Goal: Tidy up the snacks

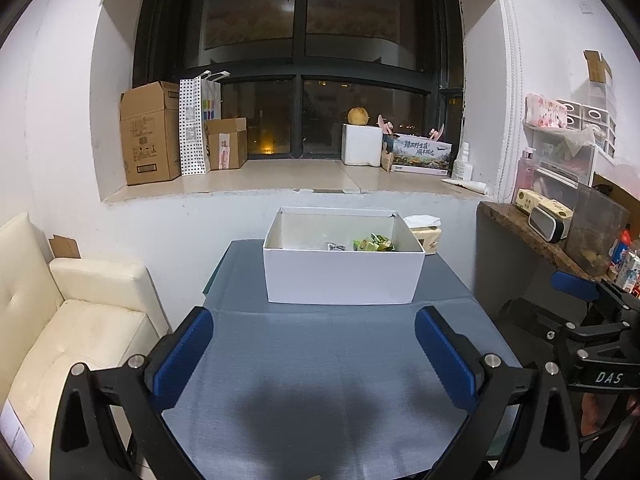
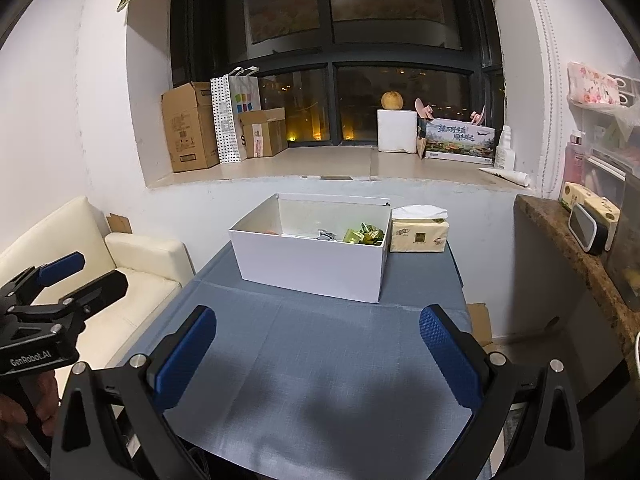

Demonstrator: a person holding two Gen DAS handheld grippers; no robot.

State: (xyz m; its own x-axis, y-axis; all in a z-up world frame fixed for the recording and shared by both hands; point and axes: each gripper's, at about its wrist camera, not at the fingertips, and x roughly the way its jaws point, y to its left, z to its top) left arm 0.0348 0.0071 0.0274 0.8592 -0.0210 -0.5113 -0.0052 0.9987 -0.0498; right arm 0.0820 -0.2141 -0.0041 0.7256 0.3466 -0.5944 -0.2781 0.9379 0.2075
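Both tools released | left tool [image 1: 312, 354], right tool [image 2: 318, 354] level above table [image 1: 320, 360]

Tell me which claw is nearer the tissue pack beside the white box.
Right, though only slightly. The right claw sits toward the side of the white box where the tissue pack stands; the left claw faces the box's middle, farther across.

I see dim, cool indoor light; soft shadow on grey-blue tablecloth [image 1: 320, 360]; fisheye bends edges; dark window glass [image 2: 360, 20] reflects glare.
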